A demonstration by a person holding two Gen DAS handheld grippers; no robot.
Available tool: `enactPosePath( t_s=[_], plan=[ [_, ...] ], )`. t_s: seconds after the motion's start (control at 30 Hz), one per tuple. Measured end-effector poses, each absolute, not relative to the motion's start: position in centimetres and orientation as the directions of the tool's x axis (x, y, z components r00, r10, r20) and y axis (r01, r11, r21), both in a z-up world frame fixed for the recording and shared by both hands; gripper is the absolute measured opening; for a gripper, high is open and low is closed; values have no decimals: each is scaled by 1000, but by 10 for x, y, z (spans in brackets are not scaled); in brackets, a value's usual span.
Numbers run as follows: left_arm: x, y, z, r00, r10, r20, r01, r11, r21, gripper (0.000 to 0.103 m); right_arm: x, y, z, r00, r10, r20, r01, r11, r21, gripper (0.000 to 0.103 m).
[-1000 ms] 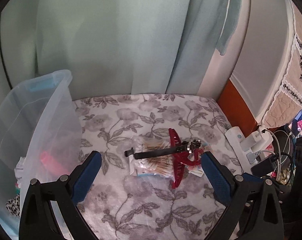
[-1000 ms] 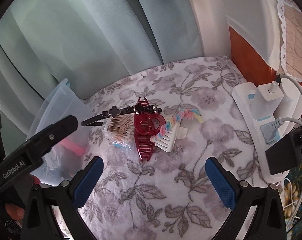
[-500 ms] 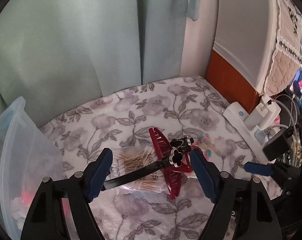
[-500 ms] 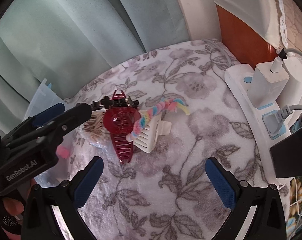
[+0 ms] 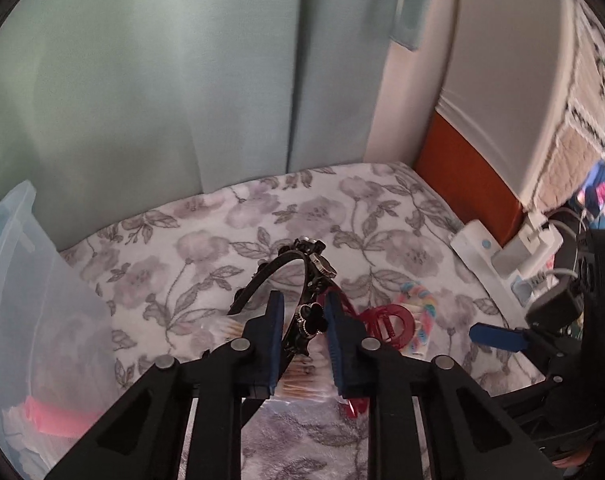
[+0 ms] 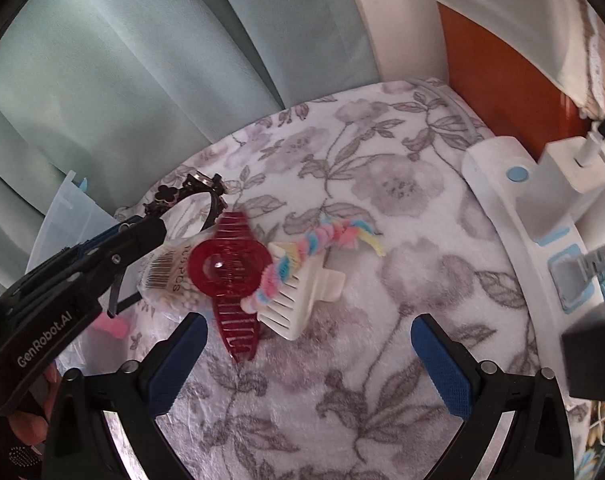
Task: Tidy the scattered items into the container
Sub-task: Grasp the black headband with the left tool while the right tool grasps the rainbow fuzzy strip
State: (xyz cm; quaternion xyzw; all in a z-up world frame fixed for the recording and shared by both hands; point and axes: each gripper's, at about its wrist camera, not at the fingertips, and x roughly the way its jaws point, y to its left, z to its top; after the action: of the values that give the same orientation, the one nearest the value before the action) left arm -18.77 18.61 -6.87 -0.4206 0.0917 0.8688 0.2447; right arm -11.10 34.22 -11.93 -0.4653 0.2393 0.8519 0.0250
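Right wrist, white claw clip unhidden

My left wrist camera rides behind its own jaws, angled steeply down and very close on the black headband between them. My right wrist camera looks down likewise, a little farther back, with the red hair claw ahead of its jaws. Both views share the floral cloth, that claw and the power strip (each gripper also shows in the other's view).
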Motion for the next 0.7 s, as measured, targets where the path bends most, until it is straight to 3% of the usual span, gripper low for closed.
enactPosePath(
  t_s=[0.2, 0.47, 0.57, 0.63, 0.7],
  plan=[
    [-198, 160, -60, -568, 347, -746, -435, -896, -86, 17, -122, 343, -114, -594, -192, -782, -269, -868, 417, 102],
    [-201, 129, -46, -603, 355, -715, -376, -916, -139, 17, -138, 348, -106, -624, -191, -758, -270, -857, 439, 86],
    [-201, 119, -46, -608, 353, -711, -352, -923, -157, 17, -146, 355, -110, -617, -201, -761, -294, -838, 460, 65],
    [-200, 113, -47, -608, 352, -712, -340, -926, -167, 17, -150, 359, -115, -608, -207, -766, -306, -830, 467, 45],
    [-200, 108, -49, -605, 350, -715, -329, -928, -175, 17, -152, 362, -119, -604, -219, -766, -316, -817, 482, 39]
  ],
)
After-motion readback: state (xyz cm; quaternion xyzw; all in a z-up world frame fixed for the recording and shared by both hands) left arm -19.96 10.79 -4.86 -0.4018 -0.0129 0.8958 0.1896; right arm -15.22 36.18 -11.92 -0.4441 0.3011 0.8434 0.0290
